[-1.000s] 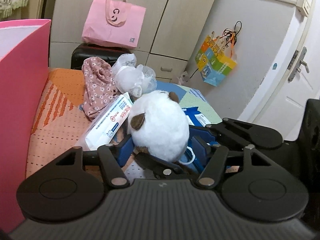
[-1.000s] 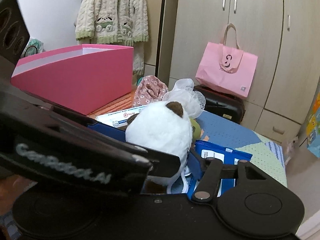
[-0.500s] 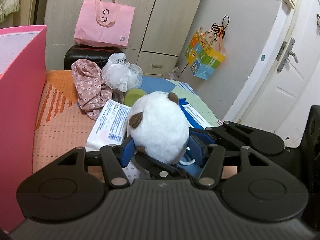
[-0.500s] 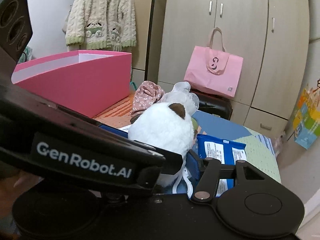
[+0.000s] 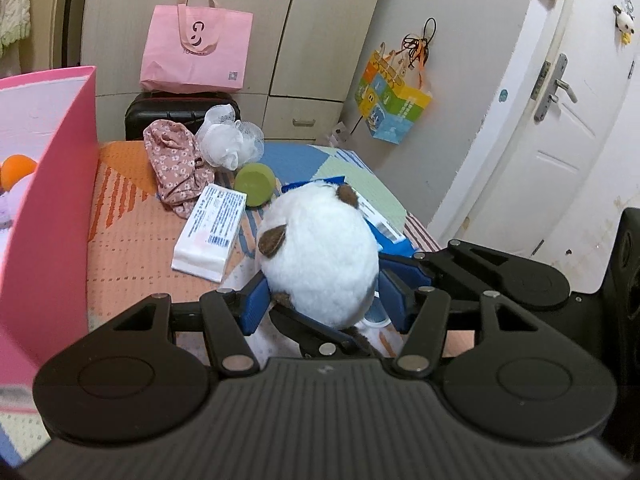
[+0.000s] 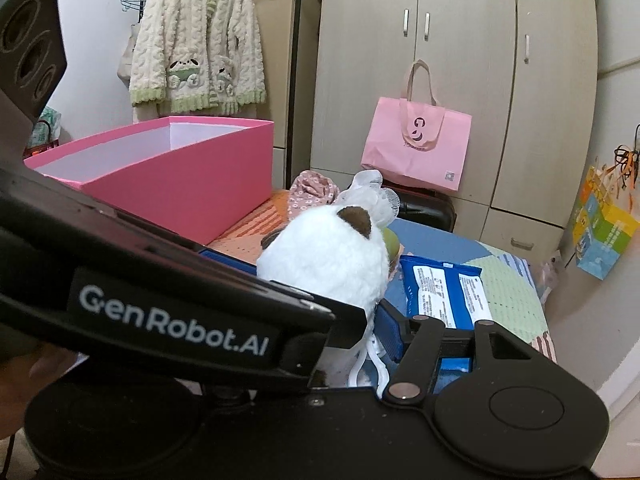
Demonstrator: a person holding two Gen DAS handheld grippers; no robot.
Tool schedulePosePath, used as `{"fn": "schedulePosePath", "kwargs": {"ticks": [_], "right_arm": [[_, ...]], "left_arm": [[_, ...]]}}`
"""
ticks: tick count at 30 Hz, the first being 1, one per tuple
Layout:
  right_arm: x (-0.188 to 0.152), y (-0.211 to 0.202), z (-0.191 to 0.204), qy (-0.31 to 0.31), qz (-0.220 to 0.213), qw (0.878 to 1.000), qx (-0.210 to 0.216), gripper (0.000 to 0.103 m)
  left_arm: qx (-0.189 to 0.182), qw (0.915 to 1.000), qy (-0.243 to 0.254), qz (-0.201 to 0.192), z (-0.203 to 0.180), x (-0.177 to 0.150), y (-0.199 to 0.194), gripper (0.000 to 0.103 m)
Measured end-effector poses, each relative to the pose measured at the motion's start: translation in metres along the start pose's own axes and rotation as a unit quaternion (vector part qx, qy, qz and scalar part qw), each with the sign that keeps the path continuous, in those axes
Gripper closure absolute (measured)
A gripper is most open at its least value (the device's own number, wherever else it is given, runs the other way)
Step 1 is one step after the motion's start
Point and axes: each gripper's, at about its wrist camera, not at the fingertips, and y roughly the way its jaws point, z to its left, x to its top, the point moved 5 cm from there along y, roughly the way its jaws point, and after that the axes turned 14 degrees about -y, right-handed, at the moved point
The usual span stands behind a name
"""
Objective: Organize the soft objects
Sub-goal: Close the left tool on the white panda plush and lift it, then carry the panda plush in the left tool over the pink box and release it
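Note:
My left gripper [image 5: 320, 300] is shut on a white plush toy [image 5: 320, 256] with brown ears and holds it above the mat. My right gripper [image 6: 320, 292] also closes on the same plush [image 6: 324, 264]; the left gripper's body hides its left finger. A pink box [image 5: 52, 216] stands at the left, with an orange ball [image 5: 16, 170] inside; it also shows in the right wrist view [image 6: 176, 184]. On the mat lie a floral cloth [image 5: 176, 160], a white mesh puff [image 5: 228, 144], a green ball [image 5: 260, 184], a white tissue pack [image 5: 210, 232] and a blue pack [image 6: 444, 292].
A pink tote bag [image 5: 196, 54] sits on a black suitcase [image 5: 160, 110] against the wardrobe. A colourful bag [image 5: 394, 108] hangs on the wall beside a white door [image 5: 560, 140]. A cream cardigan [image 6: 200, 48] hangs behind the box.
Both grippers have risen with the plush toy held between them. The green ball and more of the box's inside have come into view.

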Motion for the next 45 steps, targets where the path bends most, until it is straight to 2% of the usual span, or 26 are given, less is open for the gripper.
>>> {"fn": "schedulePosePath", "kwargs": {"ticks": [4, 6, 14, 24, 33, 36, 45], "right_arm": [[0.001, -0.011, 0.01, -0.001, 0.005, 1.0, 0.007, 0.036], [0.002, -0.016, 0.014, 0.001, 0.01, 1.0, 0.008, 0.035], [0.009, -0.034, 0.025, -0.005, 0.024, 1.0, 0.018, 0.036], [0.05, -0.071, 0.042, -0.063, 0.018, 0.997, 0.05, 0.038], [0.093, -0.087, 0.065, -0.083, 0.022, 0.992, 0.098, 0.037], [0.107, -0.09, 0.07, -0.091, 0.013, 0.99, 0.108, 0.037], [0.156, -0.077, 0.074, -0.096, -0.036, 0.989, 0.11, 0.037]], "left_arm": [[0.002, 0.9999, -0.002, 0.014, -0.001, -0.006, -0.012, 0.046], [0.003, 0.9996, 0.001, 0.027, 0.0, -0.007, -0.018, 0.05], [-0.014, 0.9966, 0.008, 0.081, 0.002, -0.008, -0.036, 0.051], [-0.022, 0.9956, 0.025, 0.088, -0.003, 0.007, -0.091, 0.051], [-0.01, 0.9949, -0.006, 0.1, 0.012, 0.024, -0.136, 0.051], [-0.008, 0.9957, -0.016, 0.091, 0.018, 0.031, -0.15, 0.051], [-0.014, 0.9992, -0.038, 0.001, 0.038, 0.067, -0.178, 0.05]]}}
